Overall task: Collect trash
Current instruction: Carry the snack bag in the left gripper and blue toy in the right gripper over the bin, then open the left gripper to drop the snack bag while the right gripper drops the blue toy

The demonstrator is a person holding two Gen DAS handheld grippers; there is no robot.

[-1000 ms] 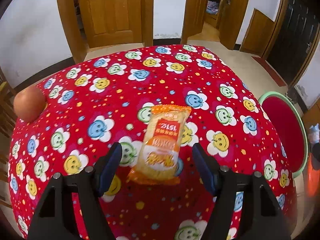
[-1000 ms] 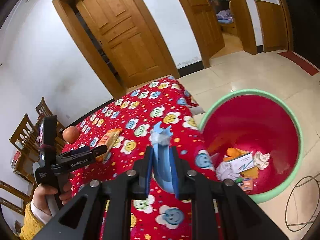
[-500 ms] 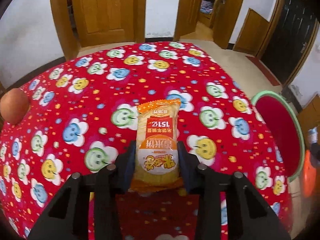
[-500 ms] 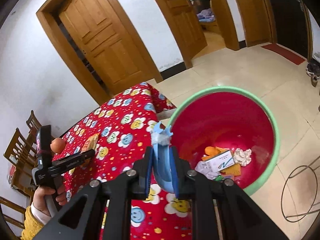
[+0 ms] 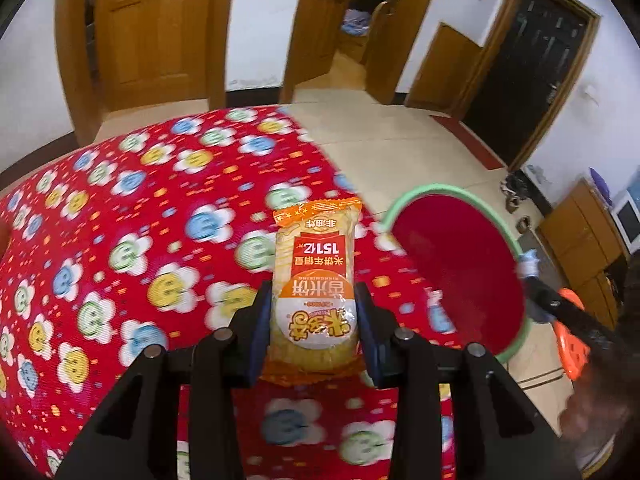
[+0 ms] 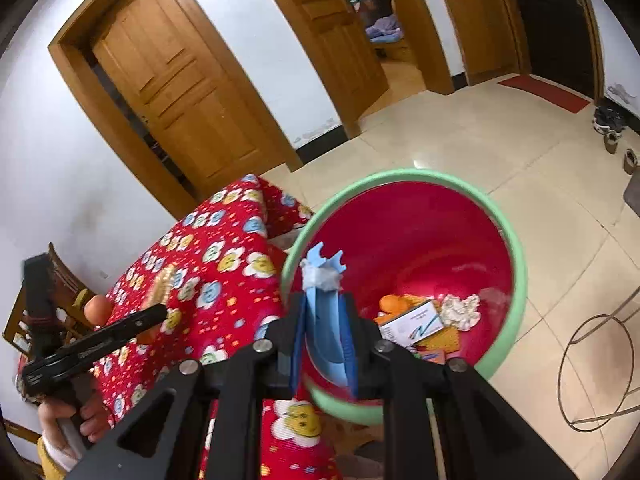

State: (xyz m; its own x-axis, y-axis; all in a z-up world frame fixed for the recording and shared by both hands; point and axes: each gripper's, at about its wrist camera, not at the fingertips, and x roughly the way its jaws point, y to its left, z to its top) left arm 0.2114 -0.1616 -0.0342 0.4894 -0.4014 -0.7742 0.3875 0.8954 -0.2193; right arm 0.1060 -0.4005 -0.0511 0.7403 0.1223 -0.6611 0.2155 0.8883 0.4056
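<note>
An orange and yellow snack packet stands upright between the pads of my left gripper, which is shut on its lower half and holds it above the red flowered tablecloth. The red bin with a green rim stands on the floor to its right. In the right wrist view my right gripper is shut on a blue plastic piece wrapped with white tape. It hangs over the near rim of the bin. The left gripper shows there at the left, over the tablecloth.
The bin holds a white box, crumpled tissue and orange scraps. A round orange fruit lies at the table's far side by wooden chairs. A wire frame stands on the tiled floor right of the bin. Wooden doors line the back wall.
The left gripper's jaws closed on the snack packet, then carried it up off the table and right towards the bin. The right gripper moved from above the table to over the bin's rim.
</note>
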